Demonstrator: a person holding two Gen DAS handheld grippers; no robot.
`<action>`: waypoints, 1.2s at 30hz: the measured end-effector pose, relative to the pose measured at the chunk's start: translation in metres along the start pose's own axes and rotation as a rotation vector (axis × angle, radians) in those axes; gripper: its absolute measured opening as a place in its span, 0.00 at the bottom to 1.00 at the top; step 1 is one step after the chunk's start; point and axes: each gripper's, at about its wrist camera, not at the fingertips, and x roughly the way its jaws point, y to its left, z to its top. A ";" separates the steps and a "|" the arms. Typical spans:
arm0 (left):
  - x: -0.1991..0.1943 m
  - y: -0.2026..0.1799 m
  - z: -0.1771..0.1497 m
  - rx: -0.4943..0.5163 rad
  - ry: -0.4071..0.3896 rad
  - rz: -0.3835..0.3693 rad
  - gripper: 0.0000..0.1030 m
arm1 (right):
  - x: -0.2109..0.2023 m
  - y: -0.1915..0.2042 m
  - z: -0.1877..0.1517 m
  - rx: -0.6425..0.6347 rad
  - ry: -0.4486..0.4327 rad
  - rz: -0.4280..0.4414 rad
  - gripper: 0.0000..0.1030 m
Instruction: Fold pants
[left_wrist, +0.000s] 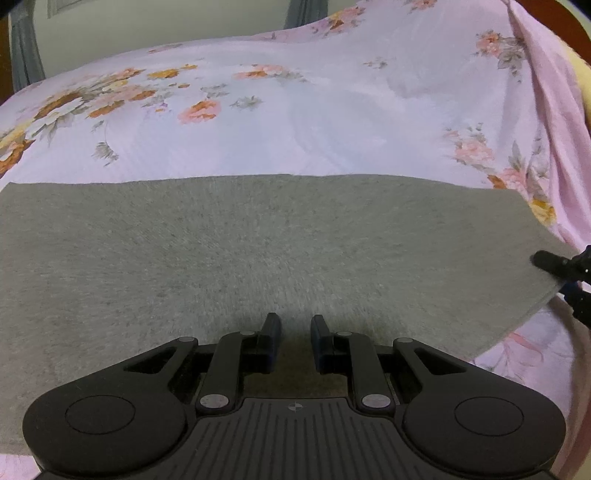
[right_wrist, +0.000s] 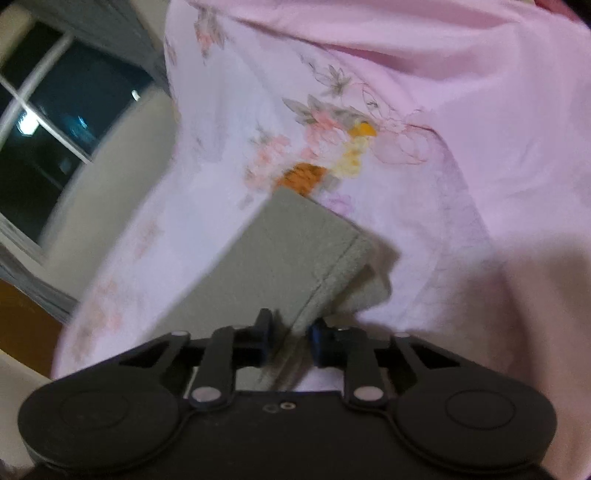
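The grey pants (left_wrist: 258, 251) lie flat on a pink floral bedsheet (left_wrist: 295, 122), spread across the left wrist view. My left gripper (left_wrist: 295, 325) hovers over the near part of the pants, fingers slightly apart with nothing between them. The right gripper (left_wrist: 554, 264) shows at the right edge, at the pants' hem corner. In the right wrist view, my right gripper (right_wrist: 290, 328) has the hemmed edge of the pants (right_wrist: 288, 258) between its fingers; that edge is lifted off the sheet (right_wrist: 480, 147). This view is blurred.
The bedsheet rises in folds at the right (left_wrist: 546, 92). A pale wall (left_wrist: 166, 18) and grey curtains (left_wrist: 22, 48) stand behind the bed. A dark window (right_wrist: 44, 122) and a wooden floor strip (right_wrist: 22, 321) show to the left in the right wrist view.
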 end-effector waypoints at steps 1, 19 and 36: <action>0.001 -0.001 0.000 0.002 -0.001 0.004 0.18 | 0.005 0.001 -0.002 -0.020 0.015 -0.013 0.18; 0.008 -0.007 -0.002 0.048 -0.023 0.032 0.18 | 0.017 0.020 -0.003 -0.070 0.003 -0.101 0.12; -0.056 0.102 0.000 -0.018 -0.082 0.120 0.18 | -0.008 0.079 0.001 -0.232 -0.056 -0.152 0.11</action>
